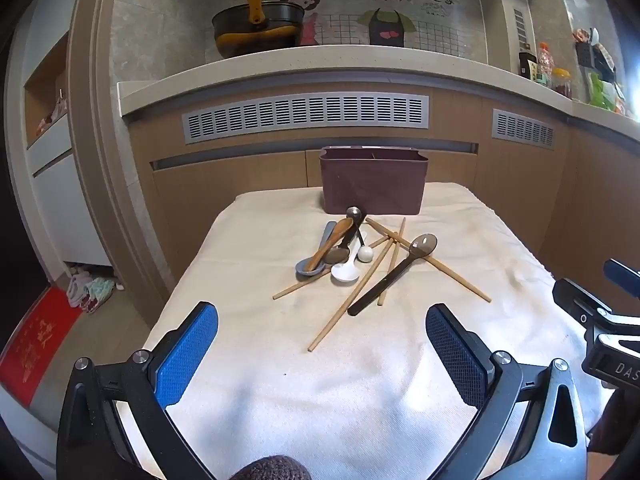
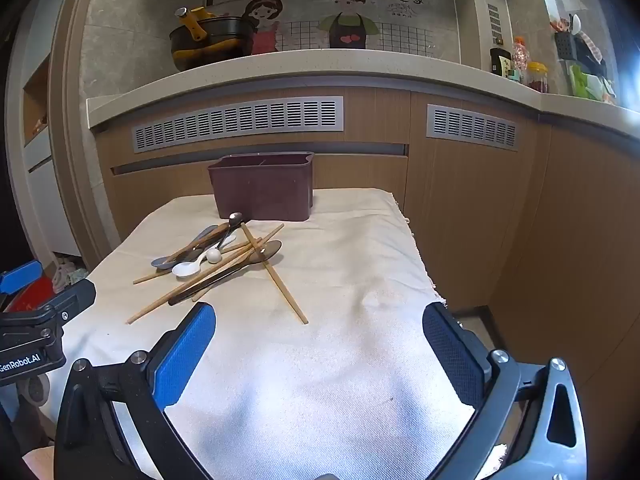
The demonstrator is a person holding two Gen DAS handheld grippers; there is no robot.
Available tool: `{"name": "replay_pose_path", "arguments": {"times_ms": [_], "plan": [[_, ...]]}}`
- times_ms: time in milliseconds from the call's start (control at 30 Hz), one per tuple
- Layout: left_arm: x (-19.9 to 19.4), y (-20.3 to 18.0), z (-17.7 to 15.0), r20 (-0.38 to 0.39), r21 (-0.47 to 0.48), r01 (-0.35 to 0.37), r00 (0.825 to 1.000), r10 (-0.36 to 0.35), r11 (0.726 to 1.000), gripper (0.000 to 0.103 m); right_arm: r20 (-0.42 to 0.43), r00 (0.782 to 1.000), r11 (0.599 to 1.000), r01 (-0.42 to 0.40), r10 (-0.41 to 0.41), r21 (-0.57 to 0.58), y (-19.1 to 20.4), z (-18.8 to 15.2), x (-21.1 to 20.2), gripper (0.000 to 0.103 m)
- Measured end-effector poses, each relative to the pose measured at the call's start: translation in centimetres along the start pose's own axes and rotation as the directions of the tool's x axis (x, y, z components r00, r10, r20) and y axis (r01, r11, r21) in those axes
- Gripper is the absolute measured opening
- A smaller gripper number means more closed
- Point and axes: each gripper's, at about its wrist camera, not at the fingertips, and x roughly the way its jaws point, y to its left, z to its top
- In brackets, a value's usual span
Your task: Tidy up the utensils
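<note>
A pile of utensils lies on a cream cloth-covered table (image 1: pixel 256 360): wooden chopsticks (image 1: pixel 352 300), a long dark spoon (image 1: pixel 394 276), a white spoon (image 1: pixel 346 270), a grey spoon (image 1: pixel 312 266), a wooden spoon (image 1: pixel 330 242) and a small metal spoon (image 1: pixel 354 213). A maroon holder box (image 1: pixel 374 180) stands behind the pile, also in the right wrist view (image 2: pixel 264 190). My left gripper (image 1: pixel 322 316) is open and empty in front of the pile. My right gripper (image 2: pixel 320 320) is open and empty, to the right of the pile (image 2: pixel 224 256).
Wooden cabinets with grey vents (image 1: pixel 306 116) rise behind the table under a counter (image 1: pixel 320 64) with a black pan (image 1: pixel 258 28) and jars (image 1: pixel 560 80). The table's right edge (image 2: pixel 420 252) drops to the floor. Slippers and a red mat (image 1: pixel 40 344) lie at left.
</note>
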Motion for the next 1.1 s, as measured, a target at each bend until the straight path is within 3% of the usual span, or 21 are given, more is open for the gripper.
{"name": "replay_pose_path", "arguments": {"times_ms": [1100], "plan": [[1.0,-0.3,-0.7,-0.043,0.000,-0.003,0.999,0.003,1.000,0.103,-0.010,1.000,1.000,0.000,0.000,0.003,-0.2,0.0,0.3,0.103]]}}
